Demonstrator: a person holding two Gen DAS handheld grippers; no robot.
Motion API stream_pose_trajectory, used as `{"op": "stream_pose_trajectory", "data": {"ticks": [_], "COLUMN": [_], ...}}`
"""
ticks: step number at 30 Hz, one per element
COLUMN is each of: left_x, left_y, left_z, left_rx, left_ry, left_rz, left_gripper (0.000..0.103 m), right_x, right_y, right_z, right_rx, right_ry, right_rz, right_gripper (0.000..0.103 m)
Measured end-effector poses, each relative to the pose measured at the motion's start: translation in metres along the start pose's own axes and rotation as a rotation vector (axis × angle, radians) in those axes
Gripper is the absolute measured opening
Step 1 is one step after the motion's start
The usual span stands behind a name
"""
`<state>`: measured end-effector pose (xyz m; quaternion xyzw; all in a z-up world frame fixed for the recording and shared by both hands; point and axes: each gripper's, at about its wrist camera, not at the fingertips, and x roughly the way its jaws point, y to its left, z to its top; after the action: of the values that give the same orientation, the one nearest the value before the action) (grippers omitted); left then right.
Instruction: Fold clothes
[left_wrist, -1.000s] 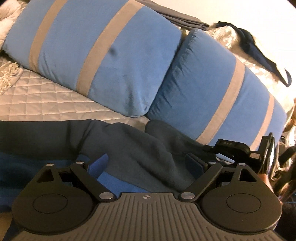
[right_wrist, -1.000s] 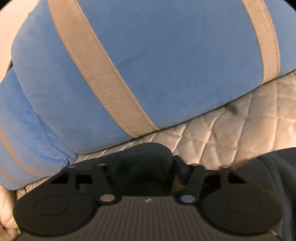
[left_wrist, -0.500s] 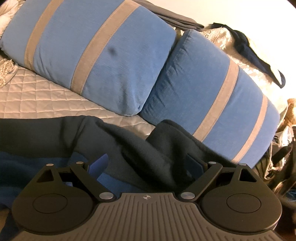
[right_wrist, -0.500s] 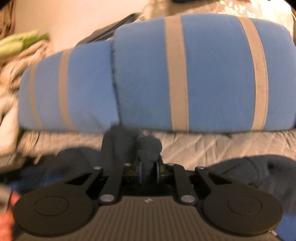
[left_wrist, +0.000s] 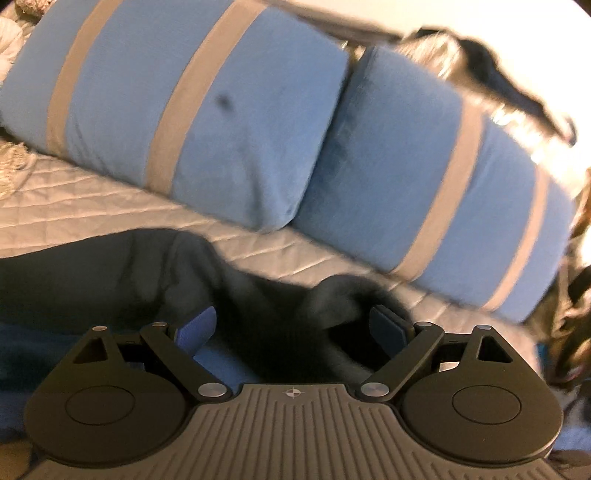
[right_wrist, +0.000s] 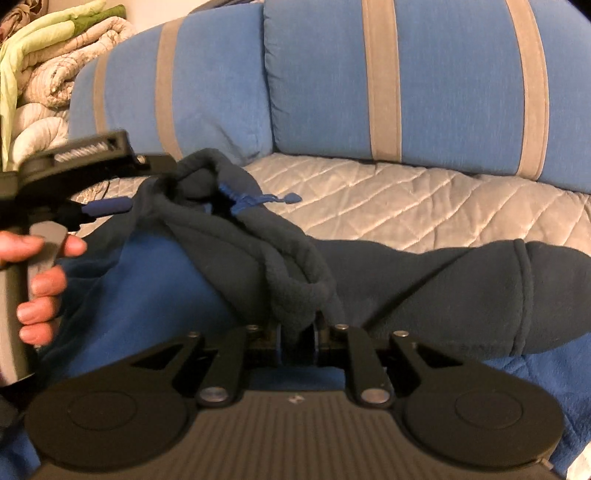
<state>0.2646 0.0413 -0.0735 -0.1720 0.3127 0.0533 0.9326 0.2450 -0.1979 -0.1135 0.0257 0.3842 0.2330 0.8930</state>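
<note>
Right gripper (right_wrist: 298, 341) has just been closing and now pinches a thick hem of the dark fleece garment (right_wrist: 424, 288) at six o'clock; left gripper (left_wrist: 291, 328) stands wide over cloth, gripping nothing. That garment sprawls rumpled on the quilted cover (right_wrist: 406, 199) before the striped pillows (right_wrist: 443, 85) at twelve — folding looks barely started, with the whole fold left.
</note>
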Motion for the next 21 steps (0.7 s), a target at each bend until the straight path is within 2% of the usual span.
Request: {"op": "stream_pose_trajectory", "data": {"ticks": [1, 2, 3, 5, 6, 7, 13, 16, 21], "left_x": [0.005, 0.009, 0.012, 0.014, 0.015, 0.016, 0.015, 0.015, 0.016], "left_y": [0.002, 0.004, 0.005, 0.007, 0.008, 0.007, 0.004, 0.001, -0.005], "left_z": [-0.001, -0.001, -0.002, -0.003, -0.004, -0.004, -0.007, -0.01, -0.013], "left_rx": [0.0, -0.002, -0.005, 0.002, 0.007, 0.015, 0.062, 0.088, 0.185], "left_ry": [0.023, 0.045, 0.062, 0.075, 0.08, 0.079, 0.069, 0.065, 0.06], "left_rz": [0.014, 0.023, 0.032, 0.048, 0.055, 0.062, 0.088, 0.098, 0.12], "left_gripper": [0.092, 0.092, 0.092, 0.091, 0.091, 0.091, 0.091, 0.091, 0.091], "right_x": [0.0, -0.001, -0.002, -0.004, -0.006, -0.009, -0.024, -0.021, -0.009], "right_y": [-0.001, -0.003, -0.004, -0.007, -0.008, -0.01, -0.027, -0.03, -0.01], "right_z": [0.0, 0.0, -0.001, -0.002, -0.002, -0.001, 0.001, 0.004, 0.005], "right_rx": [0.005, 0.012, 0.019, 0.044, 0.057, 0.069, 0.232, 0.277, 0.16], "right_ry": [-0.001, -0.002, -0.004, -0.013, -0.024, -0.041, -0.147, -0.16, -0.073], "right_rz": [0.005, 0.012, 0.019, 0.05, 0.069, 0.083, 0.139, 0.07, -0.129], "right_gripper": [0.02, 0.028, 0.042, 0.061, 0.075, 0.082, 0.086, 0.086, 0.086]}}
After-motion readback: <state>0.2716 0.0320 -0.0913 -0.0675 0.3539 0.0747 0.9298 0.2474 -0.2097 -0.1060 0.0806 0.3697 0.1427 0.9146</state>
